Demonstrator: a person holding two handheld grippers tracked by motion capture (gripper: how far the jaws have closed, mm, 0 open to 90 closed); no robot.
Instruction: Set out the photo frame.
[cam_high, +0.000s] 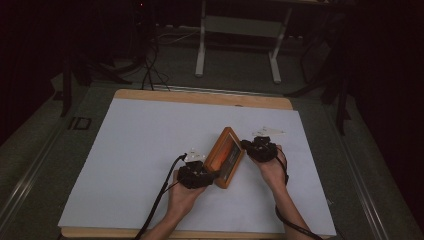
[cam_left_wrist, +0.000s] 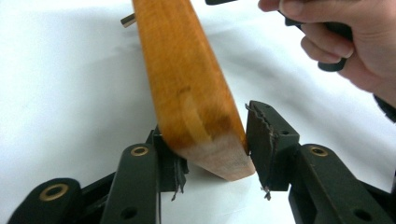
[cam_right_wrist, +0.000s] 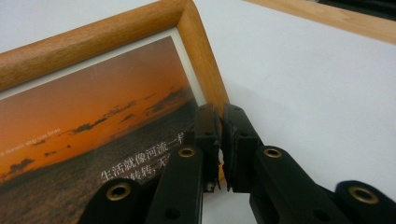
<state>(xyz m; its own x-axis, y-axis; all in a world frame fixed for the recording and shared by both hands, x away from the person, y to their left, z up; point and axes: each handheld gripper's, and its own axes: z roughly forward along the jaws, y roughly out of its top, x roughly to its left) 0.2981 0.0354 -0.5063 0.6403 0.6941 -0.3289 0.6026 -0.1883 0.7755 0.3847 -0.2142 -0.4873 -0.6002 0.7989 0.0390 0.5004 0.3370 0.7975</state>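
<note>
Wooden picture frame sits on the white table sheet, between the two grippers, tilted up on edge in the high view.

Left gripper: at the near-left corner of the frame. In the left gripper view the frame's wooden corner is between the jaws. The left pad is against the wood; the right pad is at the corner edge, touching or just off it, can't tell for certain. Reads as pinching the frame corner. The frame's back side runs up and away from this gripper, with a small metal stud sticking out near the far end.

Right gripper: at the frame's right side, held in the right hand. In the right gripper view the jaws are nearly pressed together with just a thin gap. The tips straddle the frame's side rail right at its lower end; whether the pads actually bite the wood, can't tell. The sunset print with white text lies left of these jaws, the bare sheet right of them, the wooden table edge beyond.

The right hand shows top-right in the left gripper view, beyond the frame.
</note>
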